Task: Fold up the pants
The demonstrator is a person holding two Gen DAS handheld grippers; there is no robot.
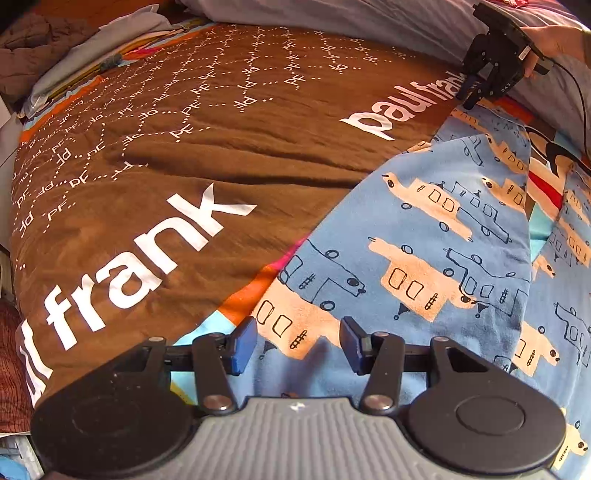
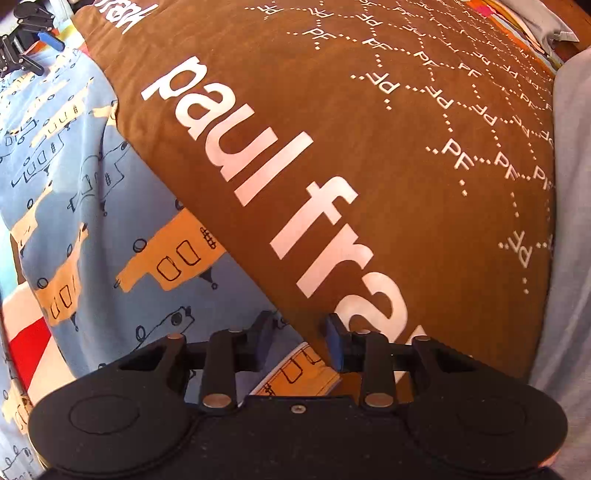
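The pants (image 1: 443, 240) are light blue with orange and outlined vehicle prints. They lie spread flat on a brown blanket (image 1: 221, 147) printed with white letters. My left gripper (image 1: 298, 339) hovers over the near edge of the pants, jaws open, nothing between its blue pads (image 1: 242, 345). In the right wrist view my right gripper (image 2: 299, 332) stands partly open above the pants (image 2: 92, 221) where their edge meets the blanket (image 2: 406, 184); nothing is clamped. Each gripper shows in the other's view: the right gripper (image 1: 480, 88) at the far end, the left gripper (image 2: 29, 40) at the top left.
A person's hand (image 1: 554, 37) holds the right gripper, a cable trailing from it. Grey bedding (image 1: 332, 14) is piled along the far side, crumpled brown clothes (image 1: 29, 40) at the far left. A grey sheet (image 2: 569, 221) borders the blanket. Red and white bedcover patches (image 1: 543, 188) show beside the pants.
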